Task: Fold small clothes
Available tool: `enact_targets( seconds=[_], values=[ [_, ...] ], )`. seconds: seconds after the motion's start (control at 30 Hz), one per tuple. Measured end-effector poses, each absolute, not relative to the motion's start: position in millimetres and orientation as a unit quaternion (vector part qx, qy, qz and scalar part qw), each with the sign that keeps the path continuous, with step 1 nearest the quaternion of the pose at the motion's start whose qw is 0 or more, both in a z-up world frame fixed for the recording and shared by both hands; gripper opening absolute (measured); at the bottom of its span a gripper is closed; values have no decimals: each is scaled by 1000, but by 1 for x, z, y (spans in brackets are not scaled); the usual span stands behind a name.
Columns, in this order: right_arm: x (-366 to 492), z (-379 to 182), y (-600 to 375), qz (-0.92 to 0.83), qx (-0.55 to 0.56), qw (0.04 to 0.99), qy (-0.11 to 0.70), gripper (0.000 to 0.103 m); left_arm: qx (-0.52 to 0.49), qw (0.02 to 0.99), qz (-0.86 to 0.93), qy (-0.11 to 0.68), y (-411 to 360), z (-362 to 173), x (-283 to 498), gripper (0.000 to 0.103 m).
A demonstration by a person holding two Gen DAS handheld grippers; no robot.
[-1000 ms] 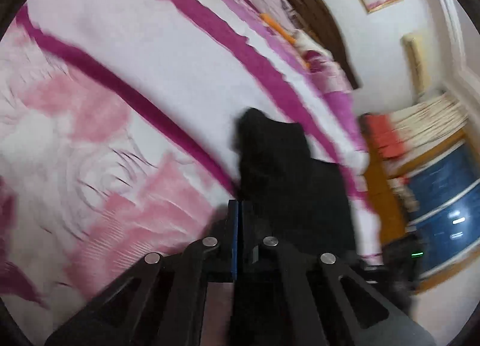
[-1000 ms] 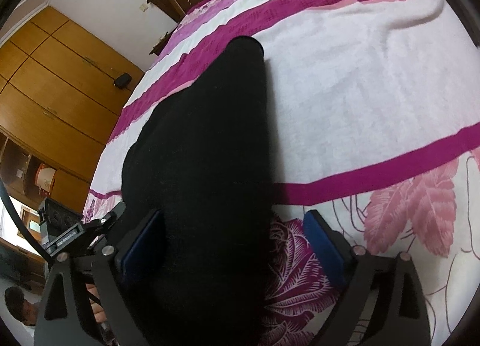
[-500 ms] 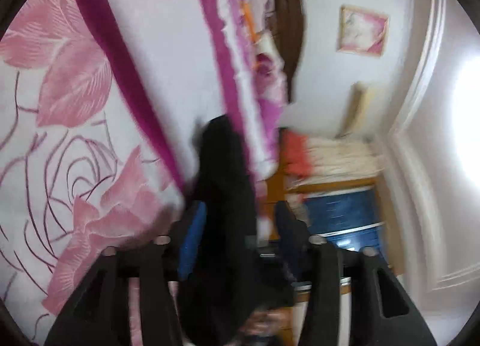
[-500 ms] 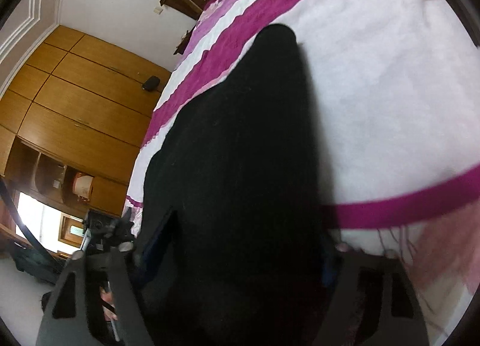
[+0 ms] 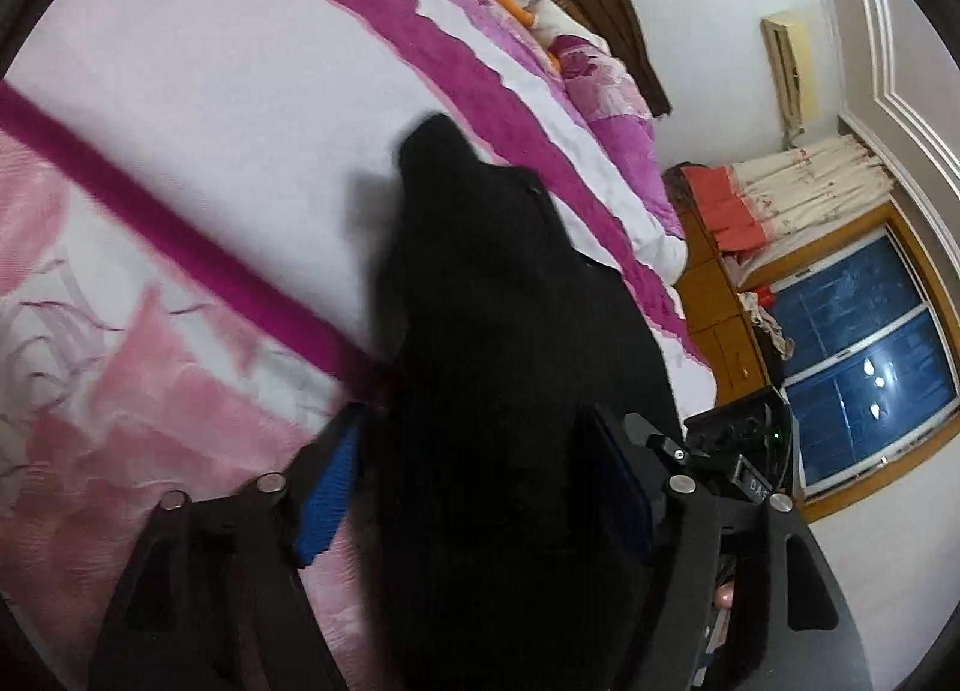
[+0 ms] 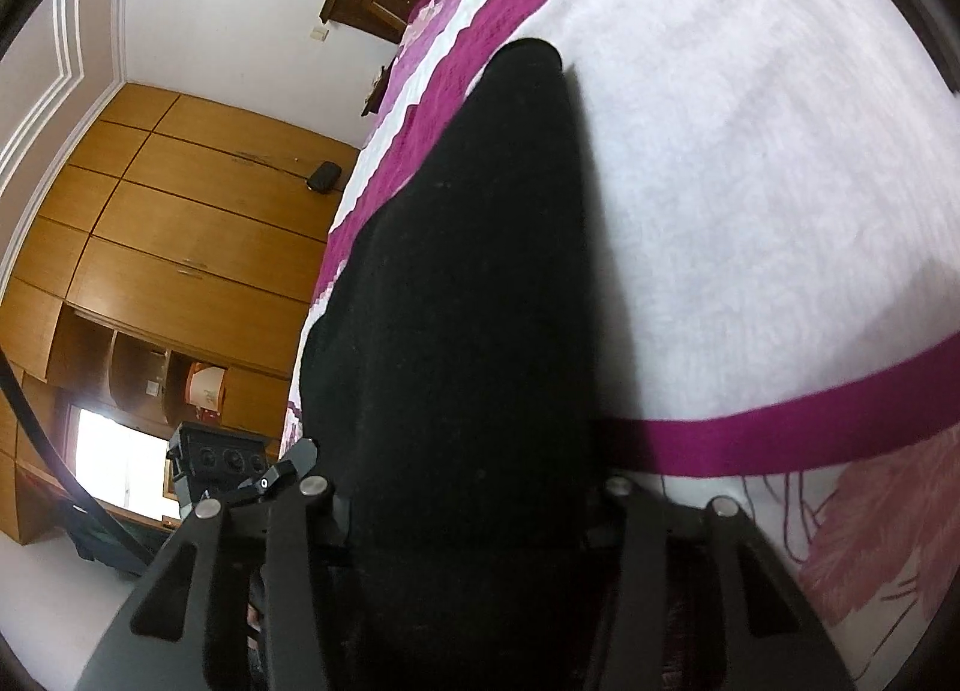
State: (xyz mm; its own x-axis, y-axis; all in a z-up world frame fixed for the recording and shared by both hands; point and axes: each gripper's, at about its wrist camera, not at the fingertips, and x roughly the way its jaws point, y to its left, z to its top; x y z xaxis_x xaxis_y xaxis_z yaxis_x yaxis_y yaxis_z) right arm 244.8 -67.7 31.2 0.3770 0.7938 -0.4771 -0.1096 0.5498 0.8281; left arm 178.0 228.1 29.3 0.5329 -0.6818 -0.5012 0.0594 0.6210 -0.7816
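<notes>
Black cloth (image 5: 498, 367) lies on the bedspread (image 5: 228, 109), stretching from near to far across its purple stripe. Left gripper (image 5: 480, 487) is opening, blue pads apart beside the cloth. Right gripper (image 6: 474, 517) is closing around the cloth's near end; whether it presses, I cannot tell.

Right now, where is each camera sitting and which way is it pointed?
Left wrist: on the left claw, looking along its fingers and down over the black garment on the striped bedspread, toward the headboard and a window; its jaws are opening around the cloth.
Right wrist: on the right claw, looking down the same black garment toward the wooden wardrobe; its jaws are closing, cloth between them.
Shared: garment, bedspread, and each view shows the other claw.
</notes>
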Motion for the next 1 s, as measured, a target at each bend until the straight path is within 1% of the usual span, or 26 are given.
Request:
enact_targets(
  seconds=[0.03, 0.07, 0.1, 0.13, 0.17, 0.2, 0.3, 0.4, 0.57, 0.77, 1.0],
  values=[
    [244, 32, -65, 302, 359, 749, 468, 48, -375, 786, -251, 423, 222, 29, 180, 67],
    [245, 32, -64, 301, 356, 751, 468, 48, -386, 770, -279, 424, 217, 26, 181, 65],
    [245, 32, -62, 301, 354, 753, 466, 49, -397, 757, -301, 423, 212, 24, 183, 49],
    [245, 33, -64, 303, 353, 753, 465, 49, -410, 746, -308, 424, 209, 19, 184, 37],
    [245, 33, -64, 307, 354, 752, 464, 45, -426, 737, -301, 430, 209, 13, 187, 31],
    [246, 34, -66, 311, 357, 750, 461, 42, -436, 731, -302, 429, 211, 11, 189, 29],
    [248, 31, -74, 339, 393, 728, 448, 36, -448, 726, -306, 423, 216, 13, 188, 27],
    [248, 37, -75, 349, 393, 732, 435, 35, -436, 738, -300, 420, 213, 22, 184, 26],
    [244, 45, -85, 347, 401, 731, 430, 34, -454, 727, -296, 421, 199, 28, 182, 26],
    [232, 52, -117, 332, 409, 727, 440, 34, -430, 733, -292, 439, 162, 39, 168, 26],
    [189, 60, -165, 303, 405, 744, 436, 34, -396, 733, -307, 461, 109, 49, 148, 26]
  ],
)
